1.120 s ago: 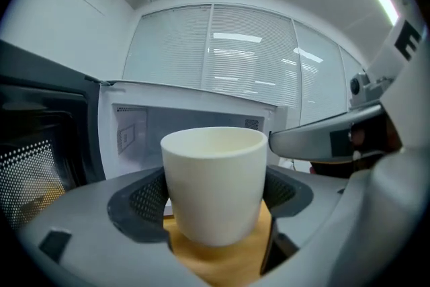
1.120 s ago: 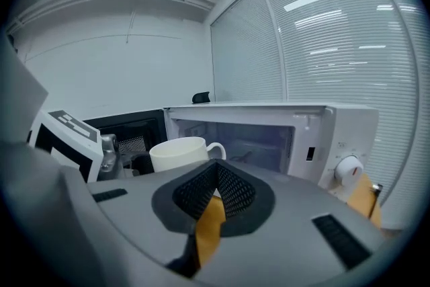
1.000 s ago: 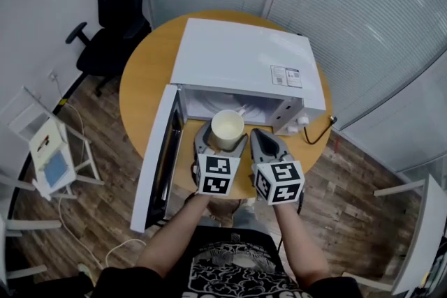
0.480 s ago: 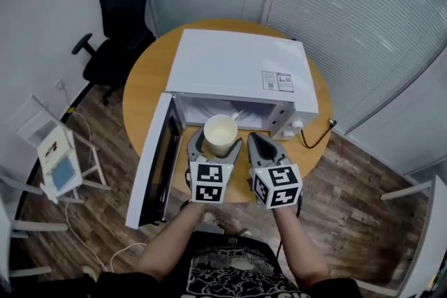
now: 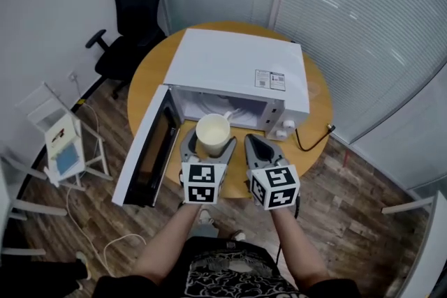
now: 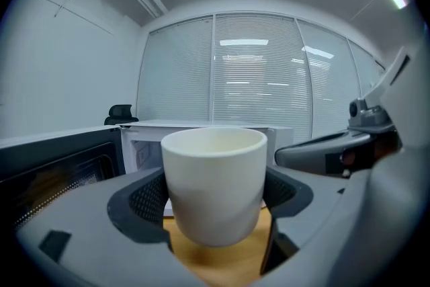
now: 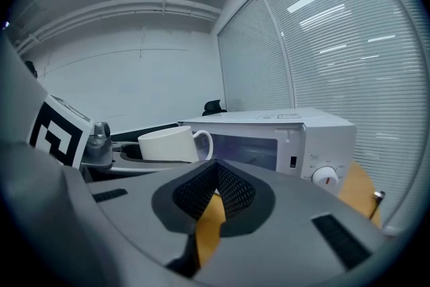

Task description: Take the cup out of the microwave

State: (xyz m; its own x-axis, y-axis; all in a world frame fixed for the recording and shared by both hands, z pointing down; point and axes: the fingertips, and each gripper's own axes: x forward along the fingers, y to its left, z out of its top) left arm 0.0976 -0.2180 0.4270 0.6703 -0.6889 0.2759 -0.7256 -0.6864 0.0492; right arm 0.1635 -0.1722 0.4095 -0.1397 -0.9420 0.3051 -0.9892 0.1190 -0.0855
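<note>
1. The left gripper (image 6: 213, 208) pinches the white cup (image 5: 213, 134) by its sides, its fingers (image 6: 144, 201) spread wide round it.
2. The cup is upright in the air, out of the microwave (image 5: 237, 70), just before the open cavity and above the front of the round desk (image 5: 150, 77).
3. The right gripper (image 7: 213, 197) is just beside it, its fingers (image 7: 195, 195) pressed together on nothing.
4. The microwave door (image 5: 143, 153) stands wide open on the left.
</note>
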